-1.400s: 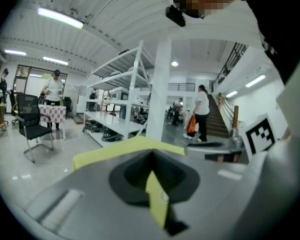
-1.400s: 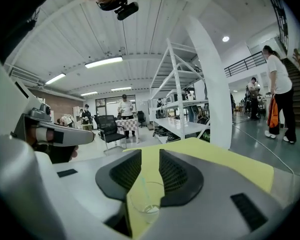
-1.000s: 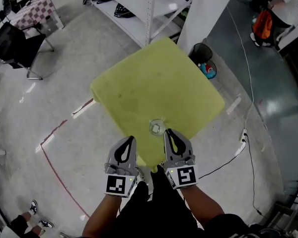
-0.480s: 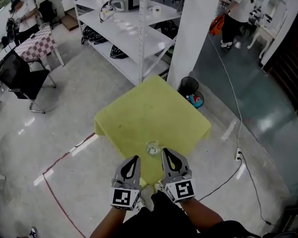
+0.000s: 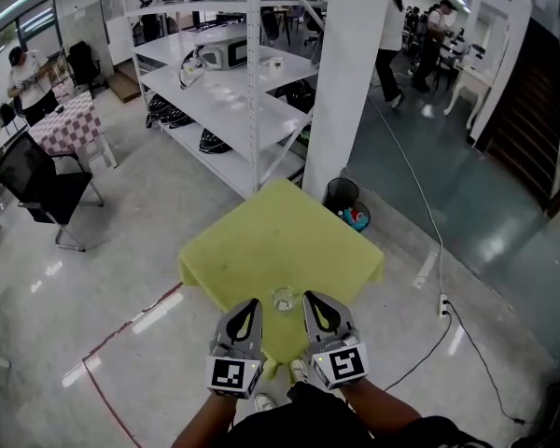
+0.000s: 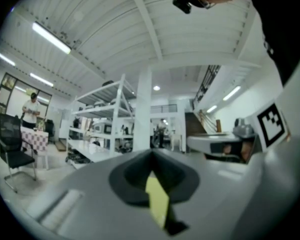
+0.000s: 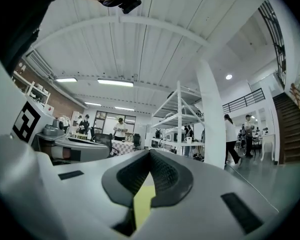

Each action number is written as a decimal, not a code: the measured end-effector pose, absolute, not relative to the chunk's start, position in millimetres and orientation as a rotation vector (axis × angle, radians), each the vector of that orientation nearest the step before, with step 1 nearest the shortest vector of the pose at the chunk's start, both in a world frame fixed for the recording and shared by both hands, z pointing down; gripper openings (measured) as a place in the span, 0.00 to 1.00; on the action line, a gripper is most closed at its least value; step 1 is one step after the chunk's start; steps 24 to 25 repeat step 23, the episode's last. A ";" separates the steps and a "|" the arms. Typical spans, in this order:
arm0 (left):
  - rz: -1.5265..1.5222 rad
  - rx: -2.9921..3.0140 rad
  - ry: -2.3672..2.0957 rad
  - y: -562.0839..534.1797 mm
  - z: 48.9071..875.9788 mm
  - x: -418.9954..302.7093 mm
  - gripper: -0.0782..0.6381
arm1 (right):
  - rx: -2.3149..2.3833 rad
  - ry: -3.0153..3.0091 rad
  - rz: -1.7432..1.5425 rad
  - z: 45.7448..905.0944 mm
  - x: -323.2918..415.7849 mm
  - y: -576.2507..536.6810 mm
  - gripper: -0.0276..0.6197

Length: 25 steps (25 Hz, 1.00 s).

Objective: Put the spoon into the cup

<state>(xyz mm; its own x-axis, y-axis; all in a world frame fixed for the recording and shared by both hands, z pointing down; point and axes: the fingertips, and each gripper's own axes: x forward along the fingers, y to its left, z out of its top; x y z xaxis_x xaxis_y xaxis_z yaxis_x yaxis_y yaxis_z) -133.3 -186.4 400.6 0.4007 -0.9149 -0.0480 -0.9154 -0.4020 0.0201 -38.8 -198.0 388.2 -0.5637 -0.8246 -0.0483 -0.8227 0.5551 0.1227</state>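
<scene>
Glass cup [image 5: 283, 298] on yellow table [image 5: 252, 250], its contents indistinct.

left gripper [image 5: 251, 304]: was a grey shell with black teardrop inset, black-and-white marker cube [image 5: 230, 374] behind | right gripper [image 5: 311, 299]: looked the same | clothing [image 5: 299, 423]: was black, lower centre

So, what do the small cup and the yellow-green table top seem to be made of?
The small clear cup looks like glass or clear plastic: the yellow shows through it, with bright glints. The yellow-green table top seems matte cloth or foam: no reflections, soft rounded corners.
</scene>
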 end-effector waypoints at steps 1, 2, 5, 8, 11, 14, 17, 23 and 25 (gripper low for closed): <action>0.083 -2.620 1.713 -185.4 399.6 -134.2 0.12 | 1.460 -2.756 -0.217 386.8 -38.7 -196.0 0.05; 0.084 -2.619 1.713 -184.4 398.7 -135.5 0.12 | 1.456 -2.754 -0.231 386.2 -39.0 -193.8 0.05; 0.067 -2.613 1.714 -180.8 399.5 -140.7 0.12 | 1.454 -2.736 -0.253 386.1 -38.4 -189.5 0.05; 0.018 -2.614 1.727 -179.0 408.8 -148.6 0.12 | 1.480 -2.727 -0.243 384.6 -38.1 -189.6 0.05; 0.031 -2.613 1.731 -176.4 405.3 -151.8 0.12 | 1.499 -2.732 -0.227 383.5 -40.8 -187.0 0.05; -0.003 -2.619 1.738 -172.0 410.5 -154.3 0.12 | 1.508 -2.732 -0.213 383.3 -42.0 -182.7 0.05; -0.006 -2.623 1.748 -169.6 413.8 -154.9 0.12 | 1.519 -2.731 -0.204 383.5 -40.5 -182.4 0.05; 0.037 -2.624 1.752 -170.1 404.2 -151.6 0.12 | 1.549 -2.719 -0.202 380.2 -33.4 -188.0 0.05; 0.037 -2.624 1.752 -170.1 404.2 -151.6 0.12 | 1.549 -2.719 -0.202 380.2 -33.4 -188.0 0.05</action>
